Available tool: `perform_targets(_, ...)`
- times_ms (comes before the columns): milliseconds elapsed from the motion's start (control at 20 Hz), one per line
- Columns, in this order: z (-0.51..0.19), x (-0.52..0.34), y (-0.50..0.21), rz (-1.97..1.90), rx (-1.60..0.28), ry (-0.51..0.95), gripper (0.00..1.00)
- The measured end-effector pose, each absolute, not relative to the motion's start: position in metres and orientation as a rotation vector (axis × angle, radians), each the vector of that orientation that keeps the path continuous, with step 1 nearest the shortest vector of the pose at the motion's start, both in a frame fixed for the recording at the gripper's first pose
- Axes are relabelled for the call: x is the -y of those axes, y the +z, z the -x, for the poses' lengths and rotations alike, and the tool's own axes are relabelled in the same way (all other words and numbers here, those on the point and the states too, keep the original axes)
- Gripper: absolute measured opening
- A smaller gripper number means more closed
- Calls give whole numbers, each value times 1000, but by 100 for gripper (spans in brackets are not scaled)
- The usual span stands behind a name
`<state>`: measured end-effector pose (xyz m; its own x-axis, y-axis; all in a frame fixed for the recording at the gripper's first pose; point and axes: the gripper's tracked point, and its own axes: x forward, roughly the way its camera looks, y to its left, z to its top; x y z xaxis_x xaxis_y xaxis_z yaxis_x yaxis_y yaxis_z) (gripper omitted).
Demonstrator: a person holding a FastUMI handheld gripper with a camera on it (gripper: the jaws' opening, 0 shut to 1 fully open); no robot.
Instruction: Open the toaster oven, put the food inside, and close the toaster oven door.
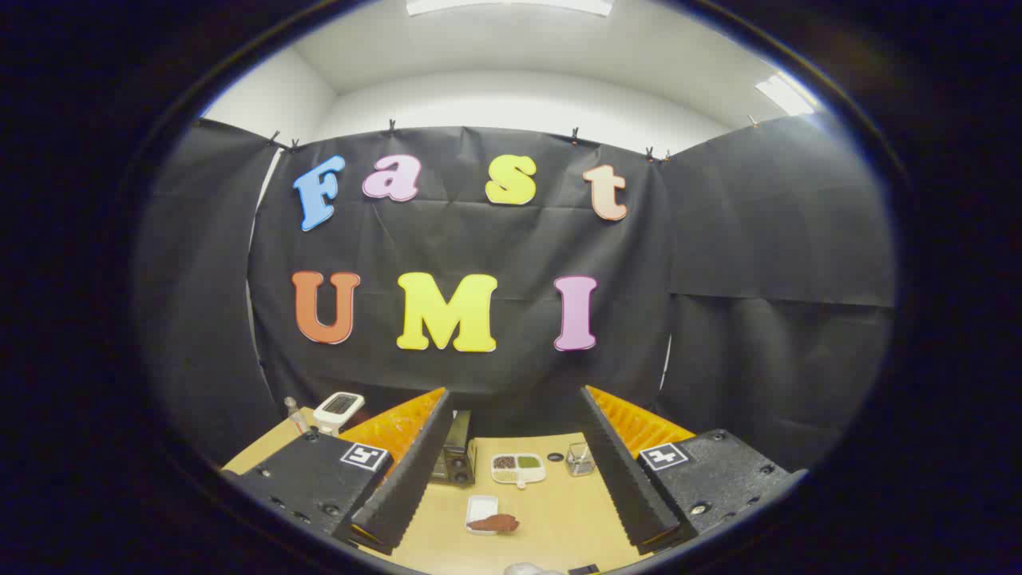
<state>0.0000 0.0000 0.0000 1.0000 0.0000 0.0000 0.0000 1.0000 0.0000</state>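
The tool [511, 479] is held high over the desk [559, 519] with its fingers spread wide and nothing between them, which I judge to be a starting stance: raised and open, it surveys the layout before going for the oven door. Nearest, in the gap between the fingers, a piece of reddish-brown food [495, 523] lies on a small white tray [480, 507], set out in the open where it can be picked up from above. Beyond it sit a white divided dish [519, 469] with dark and green fillings, a small dark round object [556, 457] and a clear glass [580, 459]; these lie beside the likely path, not across it. The toaster oven [458, 451] stands just past the left finger, partly hidden by it, door apparently closed. Further left are a small bottle [294, 414] and a white appliance [338, 407], well apart.
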Motion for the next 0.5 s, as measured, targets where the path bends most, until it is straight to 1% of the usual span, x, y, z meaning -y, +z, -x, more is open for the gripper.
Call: perform_targets(500, -6, 2, -5, -2, -31, -32, 99)
